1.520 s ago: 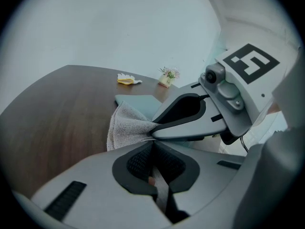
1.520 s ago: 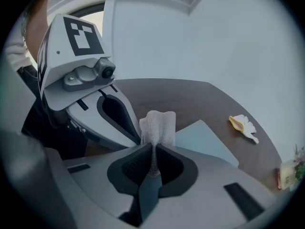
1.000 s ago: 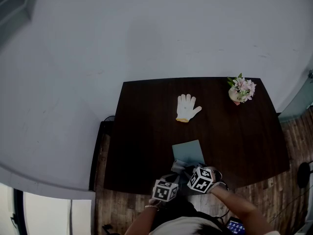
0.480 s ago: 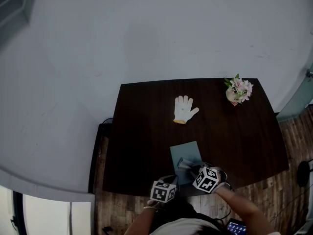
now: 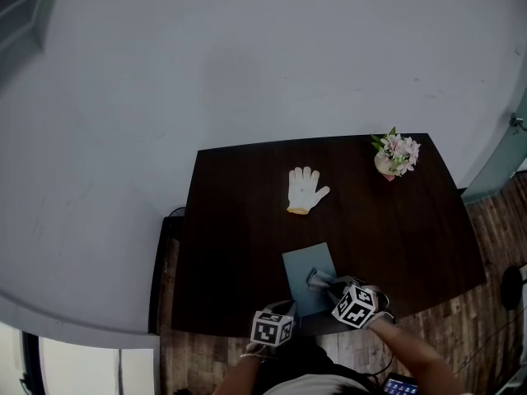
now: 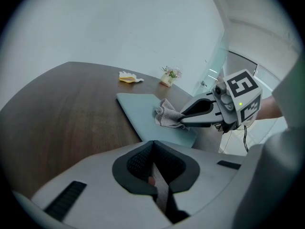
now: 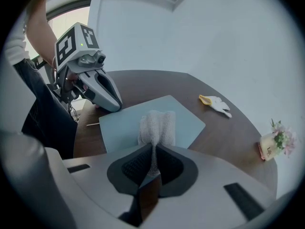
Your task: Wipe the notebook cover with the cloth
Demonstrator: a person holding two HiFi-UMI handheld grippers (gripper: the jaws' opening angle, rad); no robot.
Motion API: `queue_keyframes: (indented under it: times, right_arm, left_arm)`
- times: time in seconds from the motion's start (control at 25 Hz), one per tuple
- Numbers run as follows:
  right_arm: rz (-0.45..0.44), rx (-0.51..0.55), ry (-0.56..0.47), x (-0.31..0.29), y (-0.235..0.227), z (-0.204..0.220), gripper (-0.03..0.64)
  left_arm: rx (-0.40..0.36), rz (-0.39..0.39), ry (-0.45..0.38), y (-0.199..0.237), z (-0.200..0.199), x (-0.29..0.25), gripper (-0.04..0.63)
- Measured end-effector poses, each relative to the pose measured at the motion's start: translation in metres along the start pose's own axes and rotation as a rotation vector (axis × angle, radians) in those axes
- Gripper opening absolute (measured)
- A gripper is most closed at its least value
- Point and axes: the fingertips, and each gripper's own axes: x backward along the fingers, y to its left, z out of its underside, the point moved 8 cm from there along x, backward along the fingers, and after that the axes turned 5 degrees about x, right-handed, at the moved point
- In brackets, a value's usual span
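The right tool (image 7: 152, 151) has its jaws clamped together on a bunched grey-white cloth (image 7: 156, 123), which fans out ahead of the tips and rests on the pale blue notebook (image 5: 302, 263). The notebook lies flat near the front edge of the dark wooden surface (image 5: 247, 188). The left tool (image 6: 153, 151) has its jaws closed with nothing between them, and its tips sit at the notebook's near left corner; whether it presses on the cover or only stands beside it cannot be told. The wipe seems to be under way in the cover's near half. To do it well, the right tool should stay low, so that the cloth's loose fold and not the hard jaw tips meets the cover. Strokes should be long and overlapping and run out to each edge and corner. If the notebook is not pinned it will probably slide on the smooth wood, so the left tool should bear down on its corner. The white work glove (image 5: 303, 189) and the small pot of flowers (image 5: 394, 155) lie well apart, clear of any stroke.
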Motion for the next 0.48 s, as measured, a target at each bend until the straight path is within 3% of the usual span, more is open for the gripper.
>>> queue_keyframes:
  times: [0.48]
  right_arm:
    - [0.047,-0.067,0.026,0.012,-0.011,0.027,0.034]
  left_arm:
    - [0.002,-0.008,0.0,-0.001,0.0,0.0,0.014]
